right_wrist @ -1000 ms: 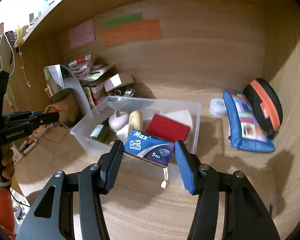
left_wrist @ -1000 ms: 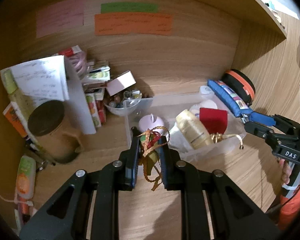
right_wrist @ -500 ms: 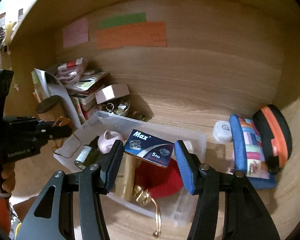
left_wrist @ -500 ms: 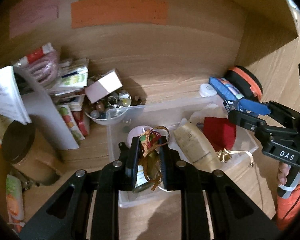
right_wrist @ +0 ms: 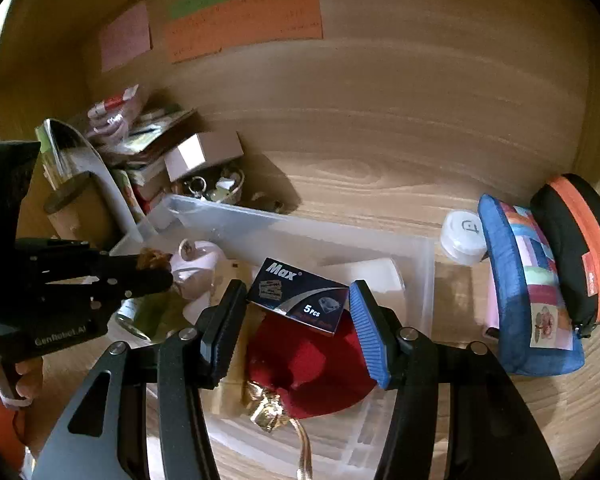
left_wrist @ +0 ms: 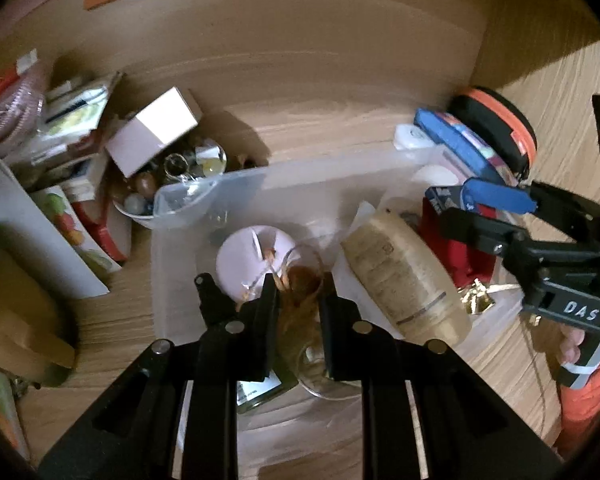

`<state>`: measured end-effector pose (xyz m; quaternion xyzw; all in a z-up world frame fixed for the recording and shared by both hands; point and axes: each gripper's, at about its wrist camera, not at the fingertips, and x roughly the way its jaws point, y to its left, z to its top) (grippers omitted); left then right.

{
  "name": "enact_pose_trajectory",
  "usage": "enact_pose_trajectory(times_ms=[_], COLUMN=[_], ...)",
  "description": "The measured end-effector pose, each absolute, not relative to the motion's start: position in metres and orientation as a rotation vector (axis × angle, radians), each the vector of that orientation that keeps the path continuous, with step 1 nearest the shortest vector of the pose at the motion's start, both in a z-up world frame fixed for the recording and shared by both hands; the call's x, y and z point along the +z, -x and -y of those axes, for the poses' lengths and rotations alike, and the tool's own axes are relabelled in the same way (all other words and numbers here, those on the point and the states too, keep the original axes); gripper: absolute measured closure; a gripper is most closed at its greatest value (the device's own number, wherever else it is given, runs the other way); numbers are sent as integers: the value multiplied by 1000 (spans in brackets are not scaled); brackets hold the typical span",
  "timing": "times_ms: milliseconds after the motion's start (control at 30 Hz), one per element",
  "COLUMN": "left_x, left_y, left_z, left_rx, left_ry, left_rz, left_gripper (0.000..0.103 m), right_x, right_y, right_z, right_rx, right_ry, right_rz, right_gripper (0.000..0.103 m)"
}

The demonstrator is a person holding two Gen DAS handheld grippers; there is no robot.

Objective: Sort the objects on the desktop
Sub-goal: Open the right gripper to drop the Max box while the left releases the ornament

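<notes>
The left gripper (left_wrist: pixel 298 300) is being held low over the clear plastic bin (left_wrist: pixel 300 168), its black fingers (left_wrist: pixel 266 312) clenched on a tangle of orange ribbon (left_wrist: pixel 300 280); through the blur it seems that a small object is wrapped in the ribbon. The bundle is being kept inside the bin's near-left corner, just beside a pale pink round lid (left_wrist: pixel 252 256) and a ribbed beige bottle (left_wrist: pixel 404 276) lying tilted.

The right gripper (right_wrist: pixel 298 312) is being held over the bin's right half, its ridged blue and black fingers (right_wrist: pixel 366 336) grasping a glossy dark blue box (right_wrist: pixel 300 296) above a soft red pouch (right_wrist: pixel 312 364) with a gold tassel (right_wrist: pixel 268 412).

Little room is being left inside the bin; its back rim is crowded by a bowl of trinkets (left_wrist: pixel 168 184). To the right a blue fabric case (right_wrist: pixel 528 288) and a black-and-orange case (right_wrist: pixel 580 248) are lying on the wood-grain table (right_wrist: pixel 380 184), against the side wall.
</notes>
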<state>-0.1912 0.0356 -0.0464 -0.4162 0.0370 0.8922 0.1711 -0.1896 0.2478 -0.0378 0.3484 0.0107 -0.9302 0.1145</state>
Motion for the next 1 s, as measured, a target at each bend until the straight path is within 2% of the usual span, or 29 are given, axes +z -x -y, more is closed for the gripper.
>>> enact_pose_trajectory(times_ms=[367,500,567,633,733,800,933,1000], left_x=[-53,-49,-46,-44,-41,-39,-33,-29], left_y=[192,187,185,184,184,184,183,180], left_z=[-38,-37,-38,-38,-37,-34,-24,-20], left_rx=[2547,2558,2564,2576,2590,2606,2665,2702], left_ry=[1197,1169,1148,1132,1120,1118,1111,1111], left_rz=[-142,-157,-155,-163,-165,-163,-148,-159], left_gripper=[85,83,72,66,64,62,40,35], right_x=[-40,-41,-40,-38,-35,-33,-34,-36], right_y=[185,183,183,183,182,182,184,187], right_z=[-236,-231,-232,-234,-238,-240,-244,-246], right_rx=[-2734,-2748,-2755,-2760,-2774,-2772,-2768,-2743], right_ry=[-1001,-990,-979,-968,-953,-942,-952,-976], right_rz=[-133,-178,-176,-160,-141,-119,-85,-50], right_gripper=[53,44,42,39,32,31,30,30])
